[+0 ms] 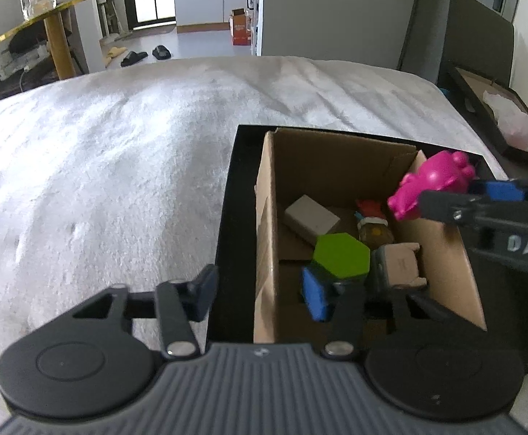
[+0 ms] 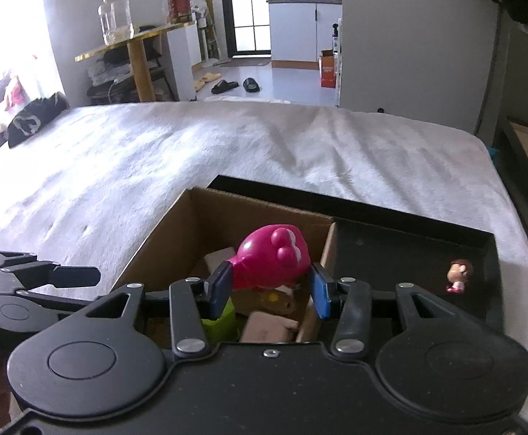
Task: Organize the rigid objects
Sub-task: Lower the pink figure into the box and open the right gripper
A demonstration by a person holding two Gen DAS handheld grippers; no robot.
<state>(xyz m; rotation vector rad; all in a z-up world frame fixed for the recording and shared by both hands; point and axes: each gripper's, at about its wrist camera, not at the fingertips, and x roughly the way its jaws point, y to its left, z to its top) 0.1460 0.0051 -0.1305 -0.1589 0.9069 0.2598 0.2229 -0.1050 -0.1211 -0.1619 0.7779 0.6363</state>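
A cardboard box (image 1: 267, 224) stands inside a black tray (image 1: 233, 195) on the white bed. In the box lie a white block (image 1: 311, 217), a green hexagon (image 1: 341, 255), a beige toy chair (image 1: 399, 264) and a small figure (image 1: 372, 223). My right gripper (image 2: 271, 290) is shut on a pink toy (image 2: 271, 259) and holds it above the box (image 2: 191, 224); the pink toy also shows in the left wrist view (image 1: 432, 183). My left gripper (image 1: 260, 293) is open and empty, straddling the box's left wall.
A small doll figure (image 2: 457, 275) stands in the black tray's right compartment (image 2: 408, 250). White bedding (image 1: 100, 163) spreads left and behind. Another open box (image 1: 499, 116) sits off the bed's right edge. A black cap (image 2: 35, 117) lies at the far left.
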